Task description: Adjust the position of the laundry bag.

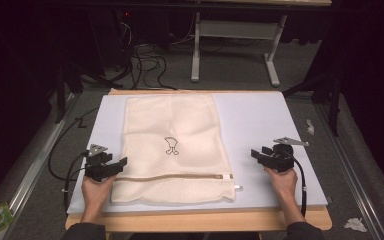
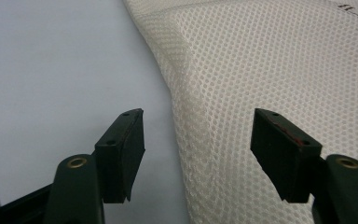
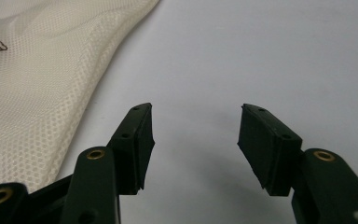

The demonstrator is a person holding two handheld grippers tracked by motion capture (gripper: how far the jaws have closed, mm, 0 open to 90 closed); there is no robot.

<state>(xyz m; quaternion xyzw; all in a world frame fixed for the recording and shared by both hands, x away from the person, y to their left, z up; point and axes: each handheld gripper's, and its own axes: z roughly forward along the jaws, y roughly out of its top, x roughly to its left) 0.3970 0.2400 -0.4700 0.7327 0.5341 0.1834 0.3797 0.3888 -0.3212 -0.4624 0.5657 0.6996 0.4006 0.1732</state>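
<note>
- On the pale blue rectangular table mat (image 1: 260, 120), a cream mesh laundry bag (image 1: 172, 145) lies flat, its long axis running from 6 to 12 o'clock in the high view.
- A small black outline figure (image 1: 171, 146) is printed near the bag's centre; a tan zip line (image 1: 172, 176) crosses the bag near its 6 o'clock end.
- The left gripper (image 1: 111, 166) sits at the bag's 9 o'clock edge, close to the zip. Its jaws are spread wide: in the left gripper view, one jaw is over the mat, the other over the mesh, with the bag's edge between them.
- The right gripper (image 1: 258, 156) sits at 3 o'clock, apart from the bag. Its jaws are likewise spread and hold nothing, with bare mat between them.
</note>
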